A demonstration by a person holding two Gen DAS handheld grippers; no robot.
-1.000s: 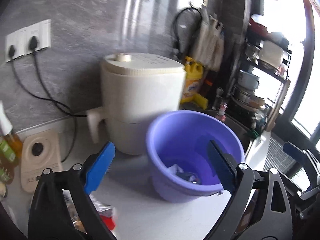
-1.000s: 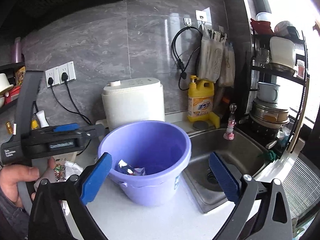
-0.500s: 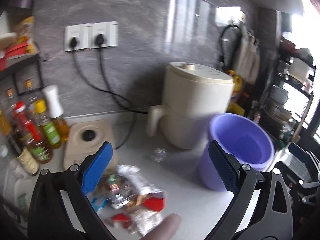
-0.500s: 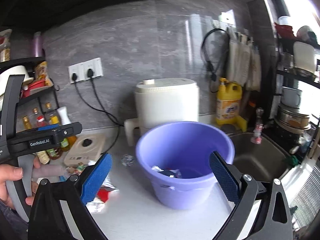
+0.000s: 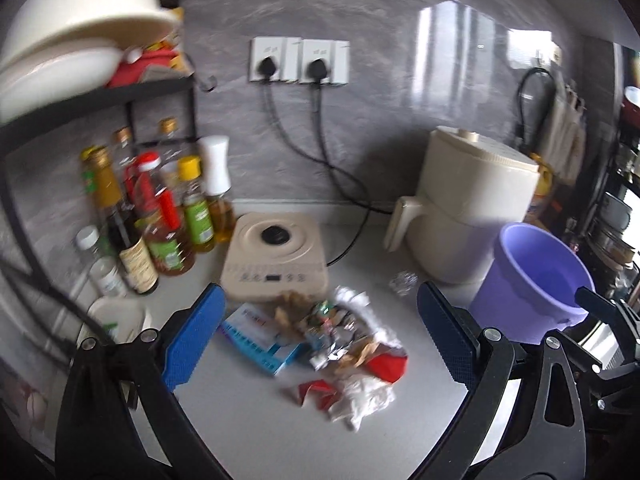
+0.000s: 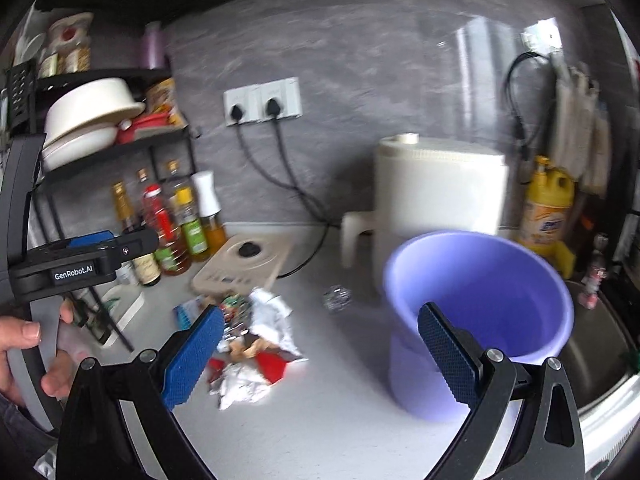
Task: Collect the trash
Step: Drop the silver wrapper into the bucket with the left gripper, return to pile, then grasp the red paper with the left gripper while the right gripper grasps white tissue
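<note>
Left gripper: jaws spread wide, nothing between them, hanging above the trash heap.
Right gripper: jaws wide apart too, empty; the purple bucket sits behind its right finger.
Trash pile: loose on the counter, crumpled white paper, red wrappers, foil scraps, a blue-and-white box at its left edge; it lies just in front of the beige cooktop.
Foil ball: on its own, between the pile and the white appliance.
Purple bucket: upright on the counter, right of the pile, well apart from it; its inside is too blurred to read.
Counter: pale grey, bare in the foreground.
Beige cooktop: flat against the back, its cord running up to the wall sockets.
White appliance: tall, close behind the bucket.
Bottles: clustered at left beneath a black rack holding cream bowls.
Wall: grey stone tile, glossy.
Sink: steel, right of the bucket; yellow detergent jug behind.
Hand: at far left, gripping the other tool's handle.
</note>
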